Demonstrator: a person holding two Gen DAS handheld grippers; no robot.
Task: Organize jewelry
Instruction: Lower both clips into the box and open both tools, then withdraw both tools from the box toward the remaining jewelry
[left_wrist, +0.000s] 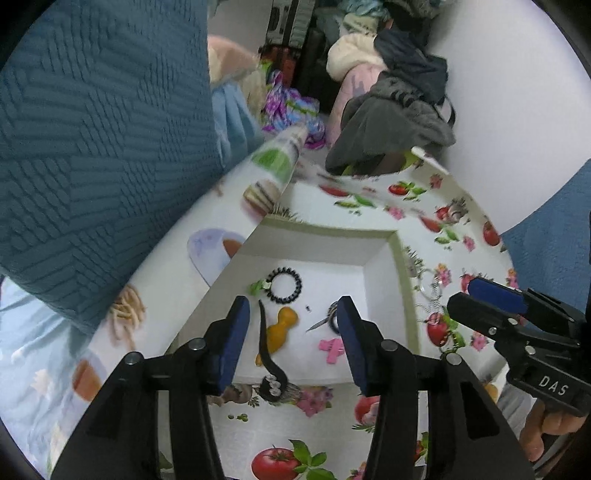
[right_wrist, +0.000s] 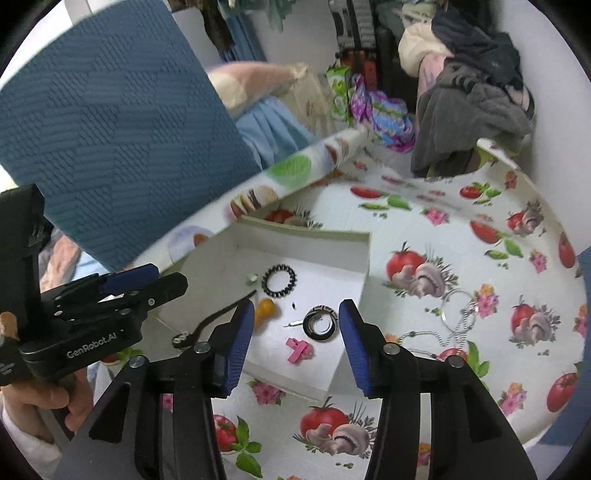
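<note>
Nearest to us, the left gripper (left_wrist: 293, 334) hangs over the near edge of the shallow white box (left_wrist: 404, 280) with its jaws parted and nothing between the pads. A black strap (left_wrist: 266, 345) with a jewelled end drapes over that near edge just below it, half in the box and half on the tablecloth (left_wrist: 280, 417). The right gripper (right_wrist: 297, 334) is likewise parted and empty, poised above the box's near right corner.

Inside the box, close to the near edge, lie a pink clip (right_wrist: 298, 350) and an orange piece (left_wrist: 282, 330). A black-and-white bangle (right_wrist: 320, 321) sits just beyond the clip. Further in, towards the far left corner, we see a black coil bracelet (right_wrist: 279, 280) beside a small green bit (left_wrist: 258, 286).

Still outside, on the tablecloth just beyond the box's right wall, lie silver rings and a chain (right_wrist: 456, 314). We judge these the next pieces to bring in.

To do it well, we would open the right jaws a little wider and come down on one ring's rim, not the tangle. We would close gently and lift clear of the wall before releasing over bare floor. The thin chain may snag or slip. The draped strap should be nudged fully inside with the left gripper.
</note>
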